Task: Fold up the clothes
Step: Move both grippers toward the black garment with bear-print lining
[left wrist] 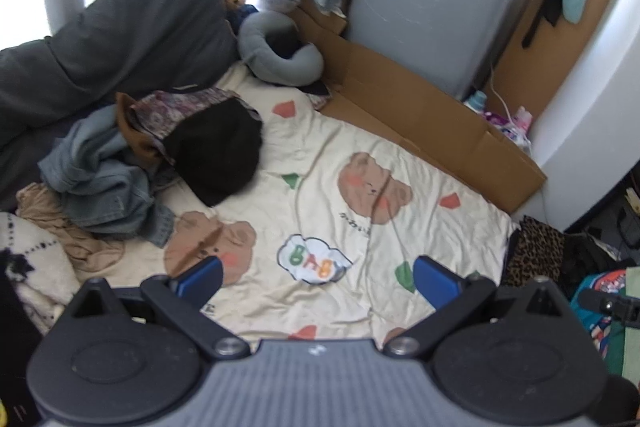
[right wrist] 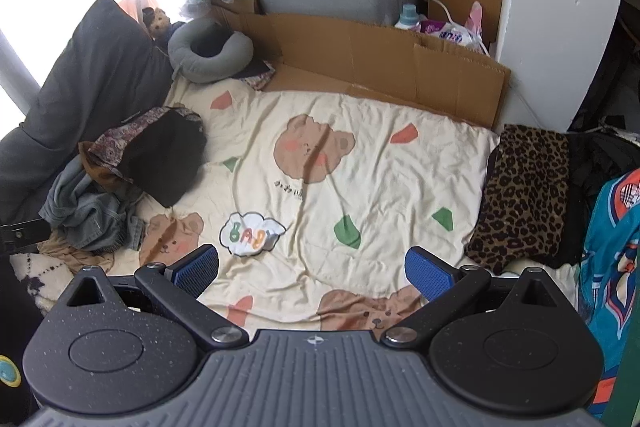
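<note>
Left wrist view: I have my left gripper (left wrist: 317, 277) hovering over the cream bear-print bedsheet (left wrist: 360, 163), jaws released and holding nothing. My right gripper (right wrist: 312, 269) hovers likewise, jaws spread. A rumpled pile of clothes (right wrist: 120, 179) lies at the bed's left side, a folded leopard-print garment (right wrist: 524, 195) at its right edge, brown cardboard (right wrist: 380, 67) behind.

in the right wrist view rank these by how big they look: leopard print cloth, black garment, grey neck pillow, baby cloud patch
1. Leopard print cloth
2. Black garment, though the leopard cloth lies nearer the camera, so this order is unsure
3. Grey neck pillow
4. Baby cloud patch
</note>
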The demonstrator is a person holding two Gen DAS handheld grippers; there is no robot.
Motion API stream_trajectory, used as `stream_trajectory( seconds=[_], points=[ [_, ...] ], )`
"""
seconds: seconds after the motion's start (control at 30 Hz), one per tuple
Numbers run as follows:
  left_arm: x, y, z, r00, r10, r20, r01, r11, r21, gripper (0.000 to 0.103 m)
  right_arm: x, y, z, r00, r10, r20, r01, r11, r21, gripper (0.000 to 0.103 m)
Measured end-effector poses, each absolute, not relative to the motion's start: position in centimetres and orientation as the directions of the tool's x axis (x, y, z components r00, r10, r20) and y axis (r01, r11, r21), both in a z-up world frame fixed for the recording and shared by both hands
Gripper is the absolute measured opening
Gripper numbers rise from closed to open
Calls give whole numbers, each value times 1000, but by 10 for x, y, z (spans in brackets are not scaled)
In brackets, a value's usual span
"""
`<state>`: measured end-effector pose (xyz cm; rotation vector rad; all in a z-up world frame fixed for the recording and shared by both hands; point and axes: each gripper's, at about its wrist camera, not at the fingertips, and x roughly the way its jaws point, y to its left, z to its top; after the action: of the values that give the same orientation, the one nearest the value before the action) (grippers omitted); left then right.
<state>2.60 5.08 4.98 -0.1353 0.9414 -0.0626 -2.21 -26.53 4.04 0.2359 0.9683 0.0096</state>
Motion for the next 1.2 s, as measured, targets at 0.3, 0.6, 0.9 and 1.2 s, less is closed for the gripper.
stream_trajectory(
  seconds=[0.3, 0.6, 0.9, 1.2],
  points=[
    [28, 79, 72, 622, -45, -781, -61, 992, -106, 101, -13, -255, 70, 609, 134, -782, 38, 980, 197, 102],
    [29, 99, 93, 681, -12, -733, -92, 991, -102, 98, 0, -251, 85, 636, 173, -752, -18, 978, 210, 102],
    [57, 124, 103, 685, -1, -728, -129, 984, -123, 97, 22, -242, 92, 647, 188, -739, -48, 977, 207, 102],
    [100, 135, 100, 698, -9, -716, -79, 993, -90, 97, 54, -236, 92, 652, 196, -732, -44, 974, 222, 102]
  ],
)
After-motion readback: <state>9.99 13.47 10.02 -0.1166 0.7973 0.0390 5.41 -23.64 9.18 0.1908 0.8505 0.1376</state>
